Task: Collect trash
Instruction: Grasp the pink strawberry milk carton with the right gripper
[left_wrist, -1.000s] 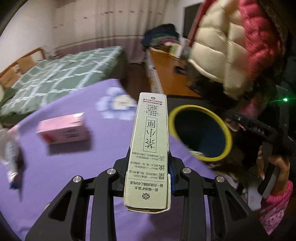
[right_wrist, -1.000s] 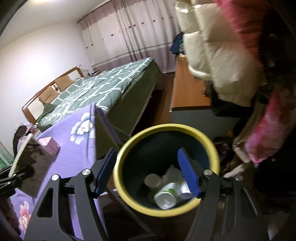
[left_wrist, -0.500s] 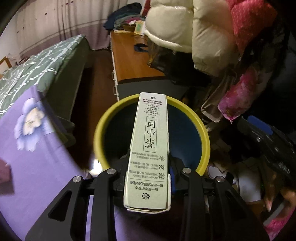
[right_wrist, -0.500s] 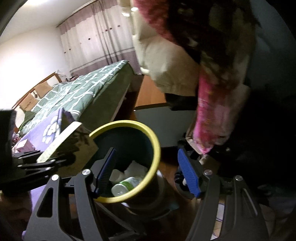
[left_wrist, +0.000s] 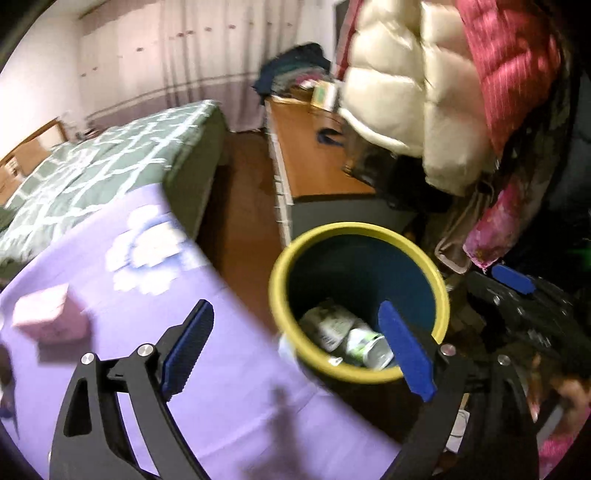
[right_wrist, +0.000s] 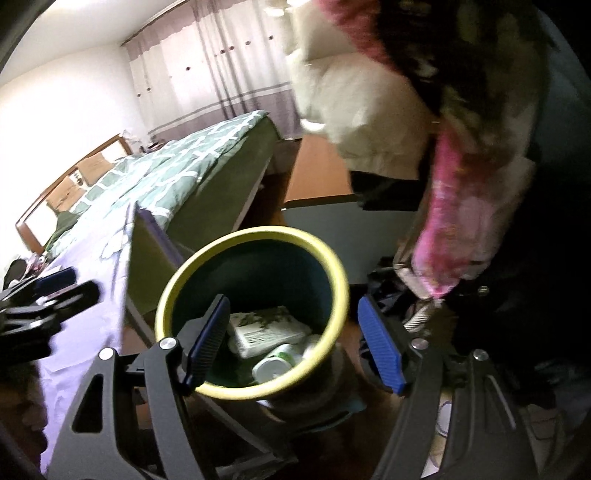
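A dark blue trash bin with a yellow rim (left_wrist: 369, 230) stands on the floor beside the purple table (left_wrist: 221, 369); it also shows in the right wrist view (right_wrist: 255, 232). The pale green carton (right_wrist: 266, 328) lies inside it on a can (right_wrist: 277, 365) and other trash. My left gripper (left_wrist: 295, 343) is open and empty, over the table edge and the bin. My right gripper (right_wrist: 295, 336) is open and empty above the bin. A pink box (left_wrist: 48, 317) lies on the table at the left.
A green checked bed (left_wrist: 110, 158) lies behind the table. A wooden desk (left_wrist: 314, 158) stands behind the bin. Puffy jackets (left_wrist: 424, 92) hang at the right, close to the bin. The left gripper shows at the left of the right wrist view (right_wrist: 44, 306).
My left gripper held the green carton over the bin, then opened; the carton now lies in the bin. The left gripper has swung back toward the table. The right gripper stayed open near the bin.
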